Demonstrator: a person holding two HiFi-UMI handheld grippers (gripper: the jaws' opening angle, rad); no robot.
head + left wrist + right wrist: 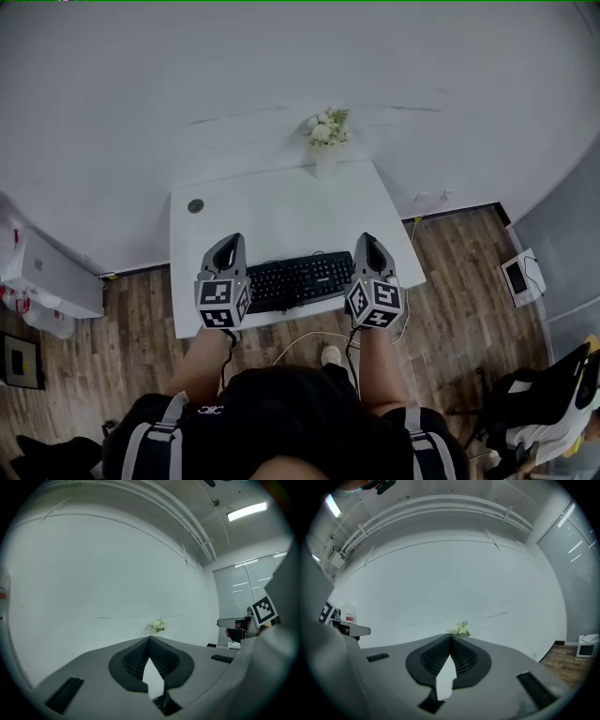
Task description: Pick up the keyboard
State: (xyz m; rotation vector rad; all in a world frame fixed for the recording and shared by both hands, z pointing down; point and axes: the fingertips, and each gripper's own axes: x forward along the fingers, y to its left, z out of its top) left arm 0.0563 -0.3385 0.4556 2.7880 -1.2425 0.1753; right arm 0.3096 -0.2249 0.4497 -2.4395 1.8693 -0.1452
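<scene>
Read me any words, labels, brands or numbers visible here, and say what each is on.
Nothing here reads clearly.
Keyboard: key legends too small.
White bags at the left: red print, blurred.
Left claw and right claw: cubes bear marker patterns, no letters.

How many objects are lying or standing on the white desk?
2: a black keyboard at the near edge, and a vase of flowers at the far edge. Something small may be hidden from this view.

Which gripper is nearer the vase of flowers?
The right gripper; the vase of flowers stands right of the desk's middle, farther from the left gripper.
</scene>
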